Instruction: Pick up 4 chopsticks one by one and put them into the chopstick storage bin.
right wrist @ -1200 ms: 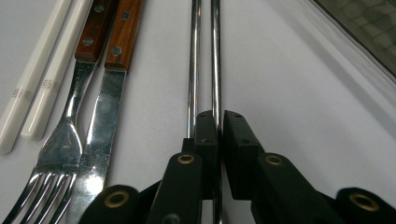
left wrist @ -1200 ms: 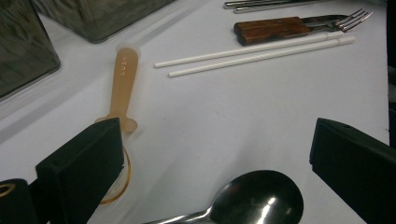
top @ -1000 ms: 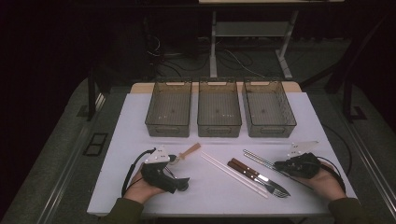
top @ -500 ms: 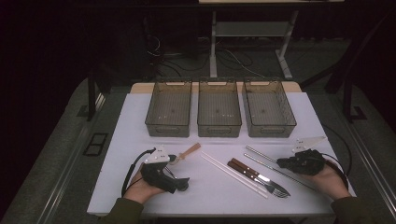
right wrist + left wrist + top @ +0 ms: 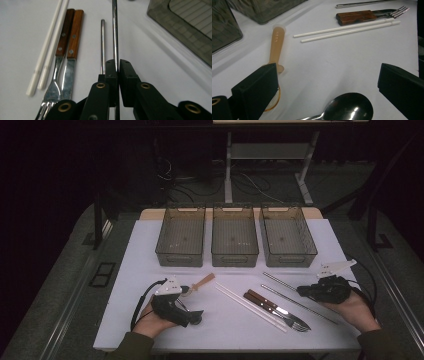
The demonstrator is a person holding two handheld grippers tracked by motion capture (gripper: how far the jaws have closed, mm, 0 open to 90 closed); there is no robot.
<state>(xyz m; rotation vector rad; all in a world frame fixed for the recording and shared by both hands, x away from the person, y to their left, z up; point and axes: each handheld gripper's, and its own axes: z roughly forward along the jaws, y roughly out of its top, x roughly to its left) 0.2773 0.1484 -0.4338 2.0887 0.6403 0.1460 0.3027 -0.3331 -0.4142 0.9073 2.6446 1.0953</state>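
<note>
Dark room, white desk, three bins at the far edge. Your right hand-held gripper is clamped tight on one steel chopstick, pinched near its near end w/ most of the rod sticking out ahead of the jaws. Its twin lies just left of the jaws, forks further left. Lift straight up, slowly; a long rod held at one end will likely swing, so keep wrist level. Left hand-held gripper rests wide open, holding nothing, spoon between the jaws, scoop by the left one.
</note>
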